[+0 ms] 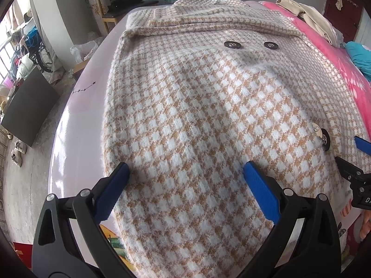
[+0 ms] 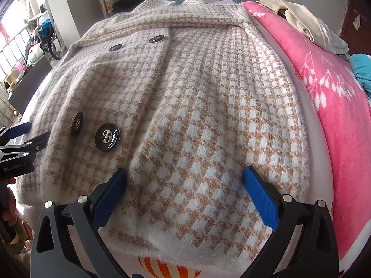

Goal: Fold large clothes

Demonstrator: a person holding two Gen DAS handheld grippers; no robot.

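A houndstooth coat (image 1: 197, 115) in tan and white lay spread flat across the bed (image 1: 76, 125), its collar at the far end and its hem at the near edge. The left gripper (image 1: 185, 173) hovered over the near left part of the coat, jaws spread wide and holding nothing, with the left finger close to the coat's left edge. The right gripper (image 2: 184, 178) was over the near right part, jaws likewise wide apart and empty, just beyond the fluffy white hem (image 2: 176, 243). 2 dark buttons (image 2: 136, 44) sat at the far end near the collar, and 2 more (image 2: 107, 137) lay nearer, between the 2 grippers. A pink blanket (image 2: 336, 106) with white leaf prints ran along the right side of the bed, with a beige garment (image 2: 301, 20) piled at its far end. A wooden chair (image 1: 111, 2) stood beyond the bed on the left.
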